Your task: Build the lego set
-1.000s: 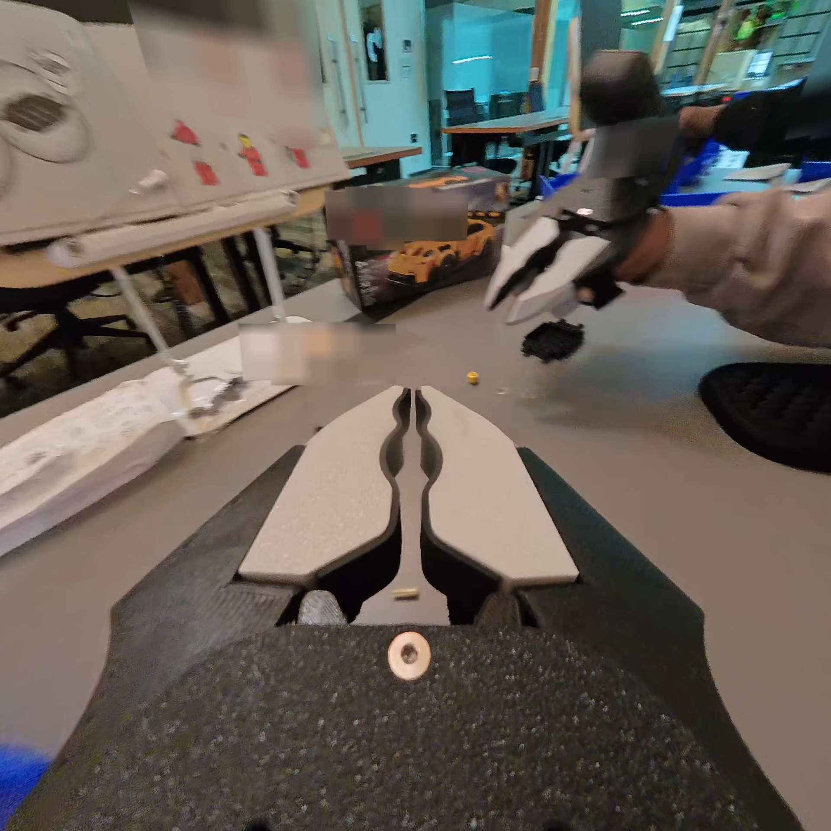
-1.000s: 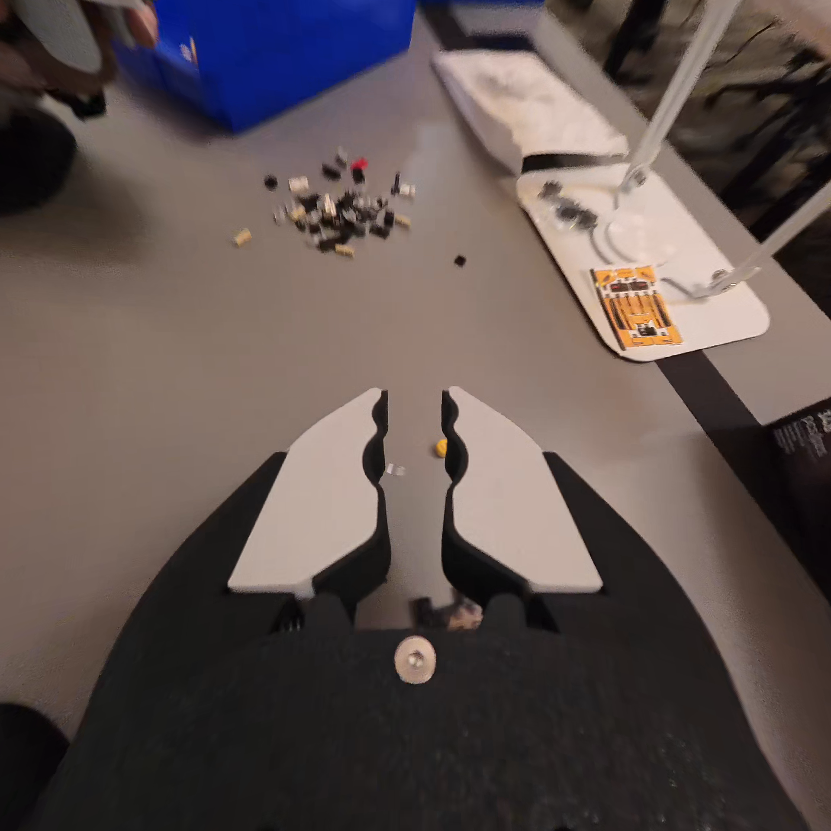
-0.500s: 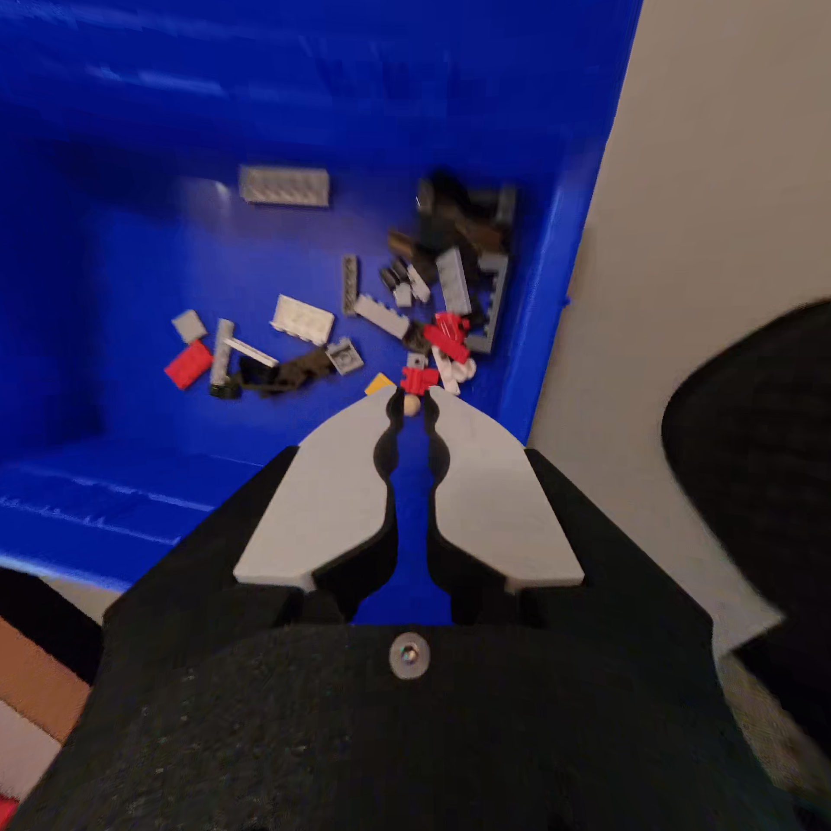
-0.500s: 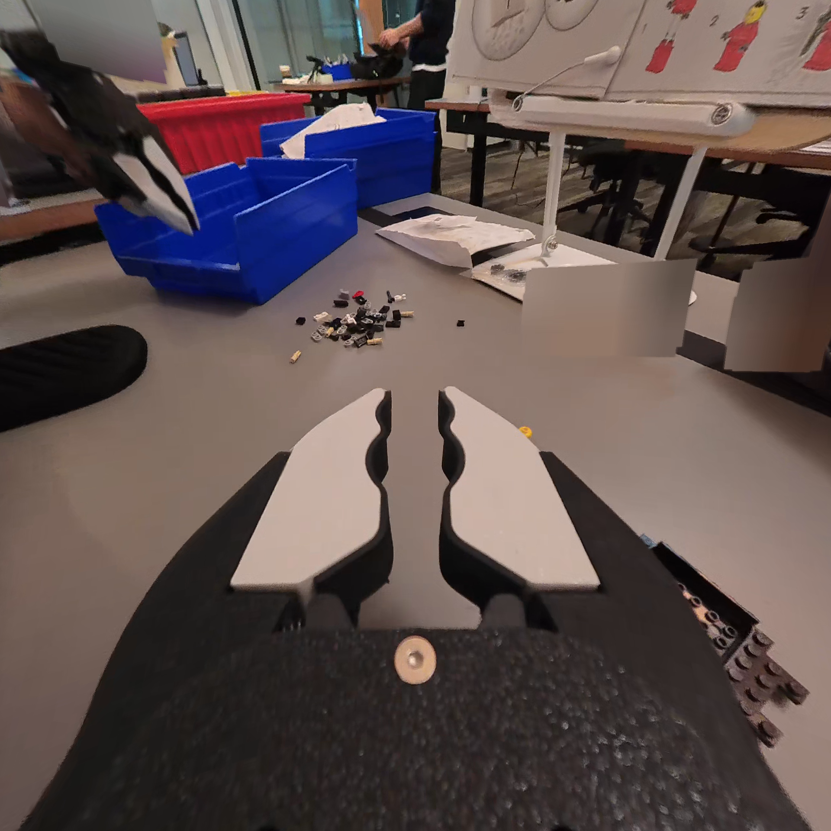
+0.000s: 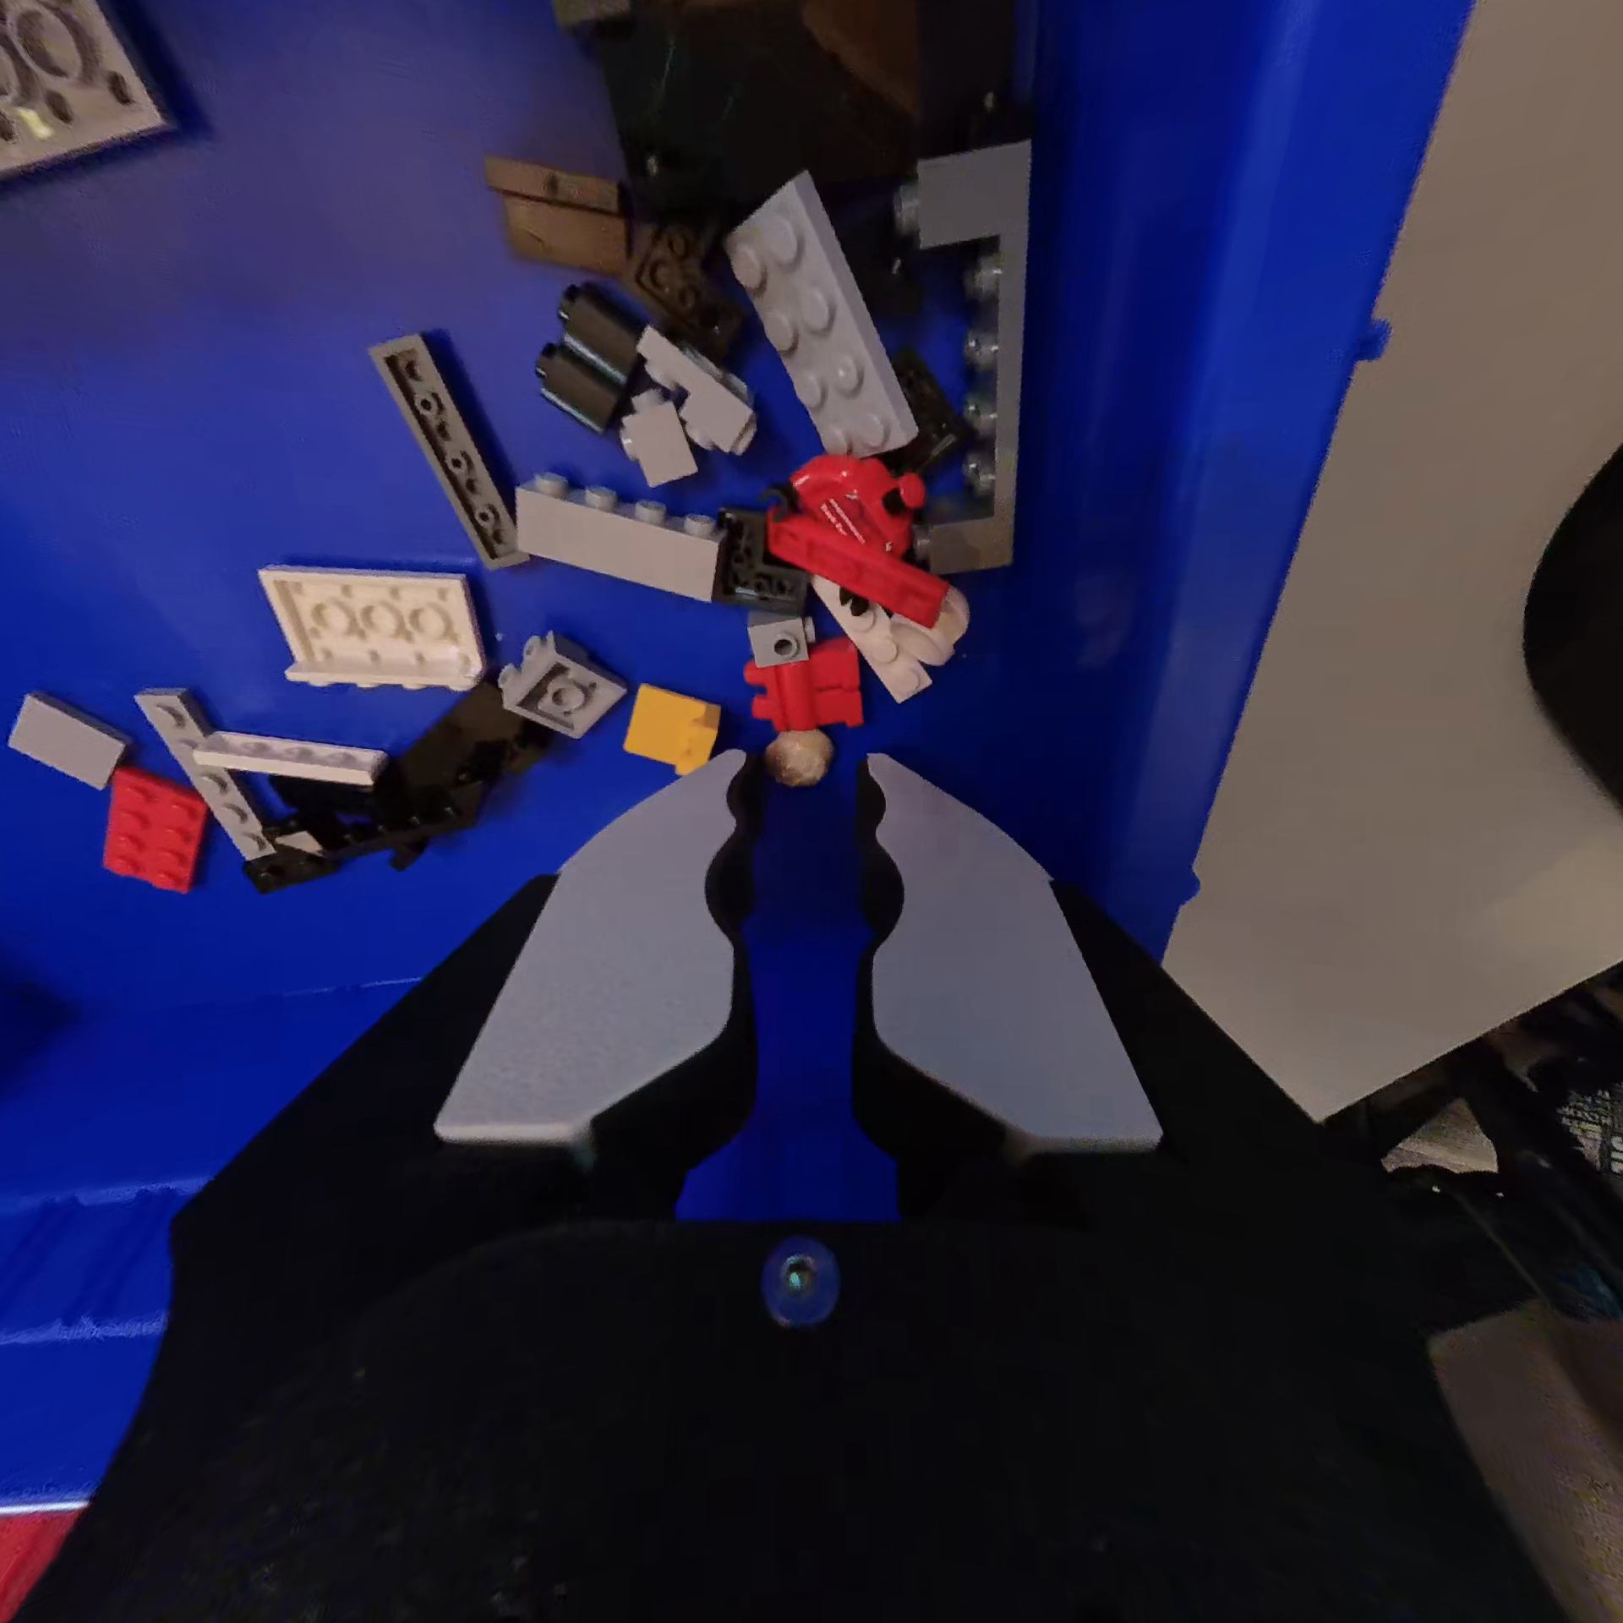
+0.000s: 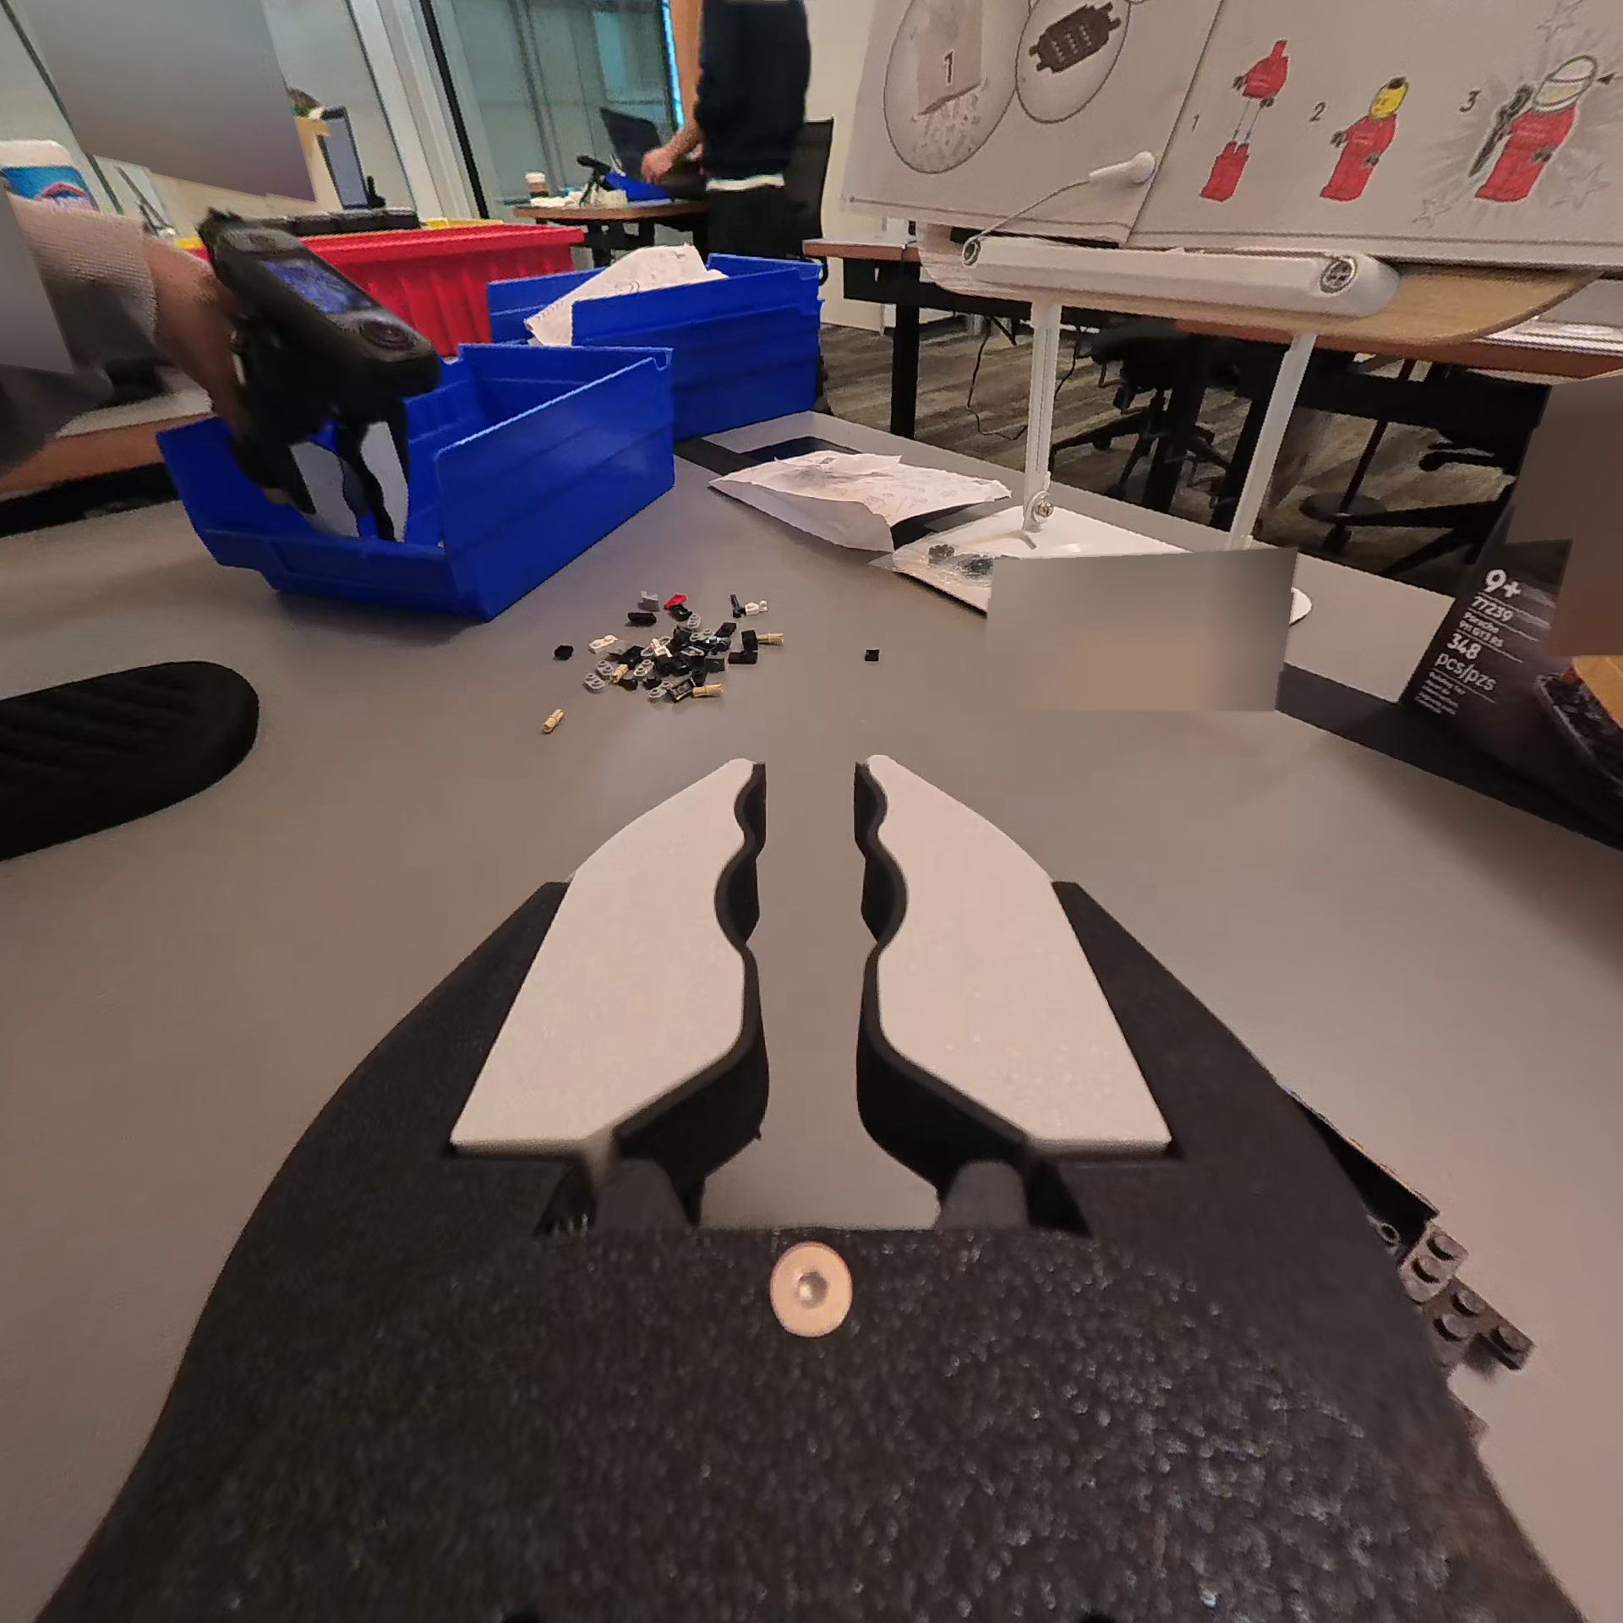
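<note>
Open-plan office or lab workspace: rows of desks (image 6: 615,211), office chairs (image 6: 1133,386), glass partitions (image 6: 544,97), carpeted floor (image 6: 948,369), stacked blue parts bins (image 6: 562,492) on grey surface (image 6: 263,922).

Dim, wide-angle distortion, blurred edges

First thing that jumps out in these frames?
The blue bin fills the left wrist view, loose bricks strewn on its floor, red pieces piled by its right wall just ahead of the open left tool. In the right wrist view, the open right tool points at small parts heaped on the grey table.
</note>
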Motion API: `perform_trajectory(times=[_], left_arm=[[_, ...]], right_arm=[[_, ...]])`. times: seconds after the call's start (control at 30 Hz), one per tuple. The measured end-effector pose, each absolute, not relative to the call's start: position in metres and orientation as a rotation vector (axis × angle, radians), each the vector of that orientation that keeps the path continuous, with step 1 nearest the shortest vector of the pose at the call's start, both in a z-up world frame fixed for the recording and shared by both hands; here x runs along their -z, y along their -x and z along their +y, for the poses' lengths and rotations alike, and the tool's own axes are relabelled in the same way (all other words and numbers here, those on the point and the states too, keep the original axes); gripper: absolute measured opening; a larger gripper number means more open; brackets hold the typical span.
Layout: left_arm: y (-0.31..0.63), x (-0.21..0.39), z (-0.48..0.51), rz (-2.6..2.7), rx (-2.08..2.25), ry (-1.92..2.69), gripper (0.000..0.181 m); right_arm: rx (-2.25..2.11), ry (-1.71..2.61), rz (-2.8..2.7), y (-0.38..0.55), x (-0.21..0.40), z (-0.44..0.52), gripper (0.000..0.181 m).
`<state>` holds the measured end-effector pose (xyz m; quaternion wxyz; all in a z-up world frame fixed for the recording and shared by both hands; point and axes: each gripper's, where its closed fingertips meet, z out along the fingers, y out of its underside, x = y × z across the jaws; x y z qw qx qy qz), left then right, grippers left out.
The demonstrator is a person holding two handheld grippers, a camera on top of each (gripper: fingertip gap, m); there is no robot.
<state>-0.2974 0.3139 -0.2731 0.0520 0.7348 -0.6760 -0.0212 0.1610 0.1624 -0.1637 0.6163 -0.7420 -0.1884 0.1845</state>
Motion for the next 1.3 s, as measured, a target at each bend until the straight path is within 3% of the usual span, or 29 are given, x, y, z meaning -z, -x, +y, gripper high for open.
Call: perform_trajectory(times=[0.3, 0.47, 0.57, 0.67, 0.87, 1.07, 1.3], left_arm=[[0.298, 0.269, 0.329, -2.073, 0.229, -2.328, 0.015], [0.263, 0.203, 0.346, -2.214, 0.239, -2.667, 0.015], [0.201, 0.150, 0.326, -2.389, -0.149, -2.889, 0.014], [0.131, 0.108, 0.284, -2.438, -0.884, -2.942, 0.015], [0.018, 0.094, 0.210, -1.990, -2.054, -2.594, 0.014], [-0.054, 0.111, 0.173, -1.524, -2.348, -2.317, 0.014], [-0.074, 0.121, 0.162, -1.187, -2.438, -2.144, 0.014]], right_arm=[[-0.417, 1.708, -0.431, -0.163, 0.163, 0.161, 0.018], [-0.414, 1.698, -0.449, -0.158, 0.160, 0.158, 0.018], [-0.387, 1.683, -0.489, -0.149, 0.157, 0.157, 0.017], [-0.318, 1.670, -0.594, -0.131, 0.156, 0.157, 0.017], [-0.229, 1.579, -0.811, -0.075, 0.147, 0.148, 0.017], [-0.218, 1.479, -0.796, -0.058, 0.131, 0.150, 0.025], [-0.083, 1.387, -0.795, -0.062, 0.119, 0.148, 0.025]])
